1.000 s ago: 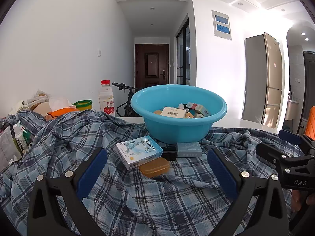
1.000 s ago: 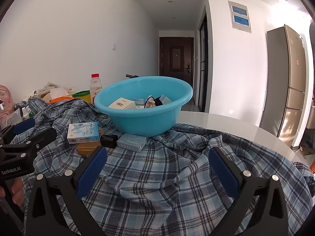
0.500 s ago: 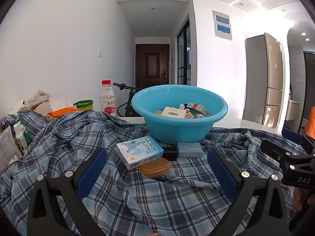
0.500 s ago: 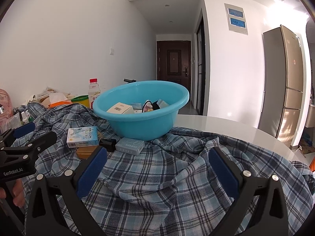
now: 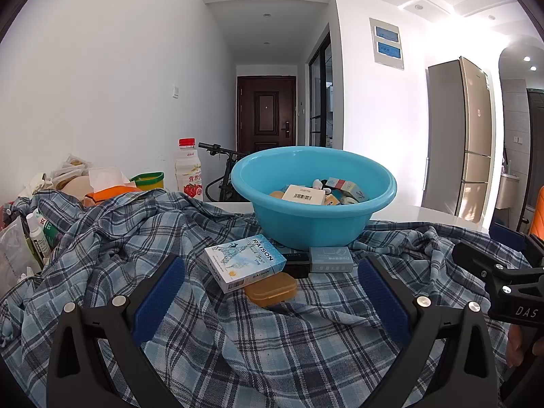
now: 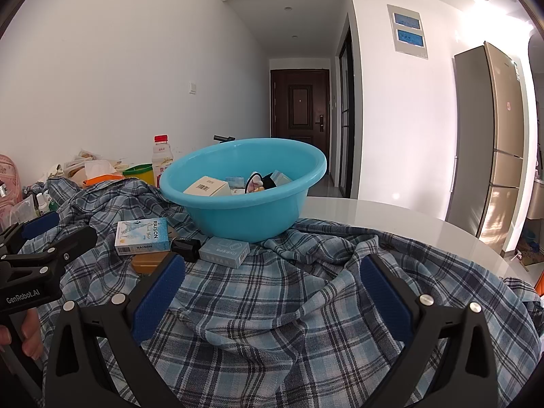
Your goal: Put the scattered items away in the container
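Note:
A blue plastic basin [image 5: 374,204] [image 6: 210,209] holding several small boxes stands on a plaid cloth. In front of it lie a white-blue RAISON box [image 5: 243,261] [image 6: 142,236], an amber plastic case [image 5: 270,289] [image 6: 148,261], a small black item [image 5: 295,261] [image 6: 185,246] and a grey-blue box [image 5: 329,259] [image 6: 224,250]. My left gripper [image 5: 270,289] is open, low over the cloth, with the amber case lying ahead between its fingers. My right gripper [image 6: 272,289] is open over bare cloth, to the right of the items.
A plaid shirt-like cloth [image 5: 136,238] [image 6: 340,272] covers the white table [image 6: 391,214]. A red-capped drink bottle [image 5: 188,170], a green-rimmed cup [image 5: 148,180], tissues and small bottles crowd the left side. A fridge [image 6: 489,142] and a hallway door lie beyond.
The right wrist view has risen slightly and drawn back a little from the basin. The left gripper has barely moved. Both stay open and no item has shifted.

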`<act>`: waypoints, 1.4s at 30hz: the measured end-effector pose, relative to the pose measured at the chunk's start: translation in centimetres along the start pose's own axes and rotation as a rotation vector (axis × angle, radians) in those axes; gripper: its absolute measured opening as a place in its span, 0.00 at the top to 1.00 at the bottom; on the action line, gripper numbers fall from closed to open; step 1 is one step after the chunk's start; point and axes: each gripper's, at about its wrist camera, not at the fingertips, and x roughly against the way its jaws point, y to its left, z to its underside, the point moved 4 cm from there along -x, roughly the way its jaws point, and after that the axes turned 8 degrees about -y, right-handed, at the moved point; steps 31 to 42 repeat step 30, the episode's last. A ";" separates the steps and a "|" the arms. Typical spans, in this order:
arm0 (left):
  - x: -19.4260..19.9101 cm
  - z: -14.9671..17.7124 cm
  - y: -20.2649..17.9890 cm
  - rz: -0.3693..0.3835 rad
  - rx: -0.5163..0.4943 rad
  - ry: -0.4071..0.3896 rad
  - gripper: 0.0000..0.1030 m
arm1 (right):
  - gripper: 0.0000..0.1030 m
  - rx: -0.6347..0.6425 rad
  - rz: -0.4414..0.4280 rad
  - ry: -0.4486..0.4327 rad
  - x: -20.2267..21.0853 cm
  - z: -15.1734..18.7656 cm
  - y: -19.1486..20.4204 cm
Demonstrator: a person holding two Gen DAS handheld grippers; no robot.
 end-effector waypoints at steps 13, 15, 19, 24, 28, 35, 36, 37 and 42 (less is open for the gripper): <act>0.0 0.0 0.0 0.001 0.000 0.000 0.00 | 0.00 0.000 -0.001 0.000 0.0 0.0 0.0; 0.0 0.0 0.0 0.001 0.000 0.000 0.00 | 0.00 0.000 0.000 0.000 0.0 0.0 0.0; 0.0 0.0 0.0 -0.005 0.000 -0.001 0.00 | 0.00 0.000 0.000 0.000 0.0 0.0 -0.1; 0.0 0.0 0.1 -0.013 0.002 -0.001 0.00 | 0.00 0.000 -0.001 0.000 0.0 0.0 -0.1; 0.0 0.0 0.1 -0.014 0.003 -0.001 0.00 | 0.00 0.000 -0.001 0.000 0.0 0.0 -0.1; 0.0 0.0 0.1 -0.014 0.002 -0.001 0.00 | 0.00 0.000 0.000 0.001 0.0 0.0 -0.1; 0.0 0.0 0.1 -0.014 0.002 -0.001 0.00 | 0.00 0.000 0.000 0.001 0.0 0.0 -0.1; 0.0 0.0 0.1 -0.014 0.002 -0.001 0.00 | 0.00 0.000 0.000 0.001 0.0 0.0 -0.1; 0.0 0.0 0.1 -0.014 0.002 -0.001 0.00 | 0.00 0.000 0.000 0.001 0.0 0.0 -0.1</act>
